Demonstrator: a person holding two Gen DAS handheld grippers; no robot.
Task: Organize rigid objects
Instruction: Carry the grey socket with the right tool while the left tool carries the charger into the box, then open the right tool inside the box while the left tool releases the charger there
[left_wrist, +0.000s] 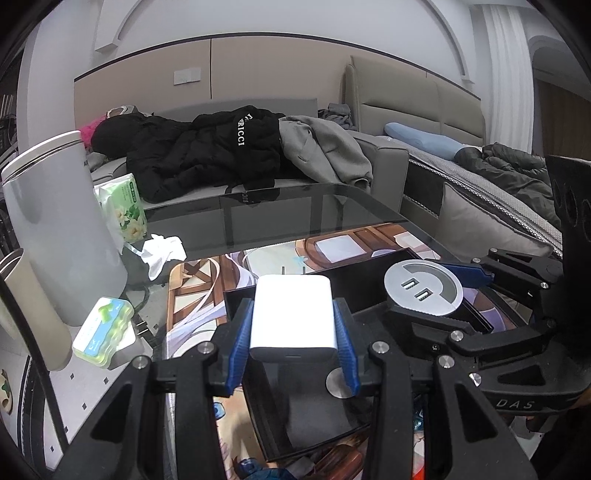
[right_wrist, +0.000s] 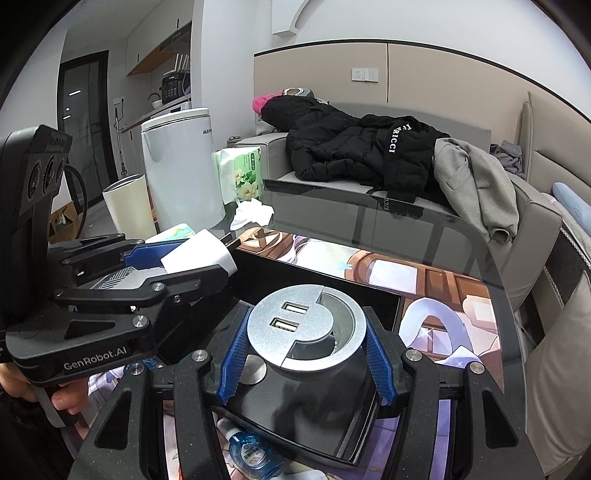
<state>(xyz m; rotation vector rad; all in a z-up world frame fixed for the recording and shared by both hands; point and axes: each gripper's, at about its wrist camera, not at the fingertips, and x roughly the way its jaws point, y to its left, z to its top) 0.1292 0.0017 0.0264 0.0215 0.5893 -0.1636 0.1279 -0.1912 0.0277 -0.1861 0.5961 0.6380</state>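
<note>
L gripper (left_wrist: 293, 328), bottom centre of its view, is clamped w/ blue pads on both sides of a white charger (left_wrist: 293, 317), held above the black tray (left_wrist: 373, 291). R gripper (right_wrist: 304, 345), low centre of its view, is squeezed onto a round silver USB hub (right_wrist: 303, 328), also over the tray. Tray sits on a glass table (left_wrist: 295, 214). White kettle (left_wrist: 62, 225) at frame left; small blue bottle (right_wrist: 255, 456) at bottom edge.
</note>
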